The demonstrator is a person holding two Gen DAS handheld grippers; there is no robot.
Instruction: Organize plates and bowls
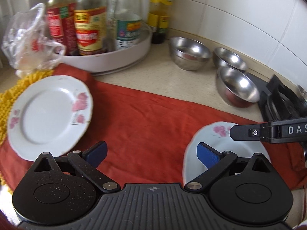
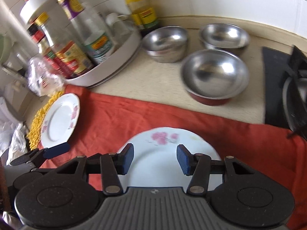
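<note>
Right gripper (image 2: 155, 159) half-open over near plate (image 2: 163, 164) rim (nothing held); left gripper (image 1: 151, 155) wide, empty, above bare red cloth (image 1: 145, 118).

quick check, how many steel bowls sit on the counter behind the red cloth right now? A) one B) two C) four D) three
D: the right wrist view shows three steel bowls on the bare counter: one by the bottle tray, one near the wall, and one nearest the cloth.

Red cloth (image 1: 153, 115) on beige counter (image 2: 153, 76); sauce bottles (image 1: 90, 25) in white tray (image 1: 122, 57); plastic bag (image 1: 28, 42); yellow mat (image 2: 38, 122).
</note>
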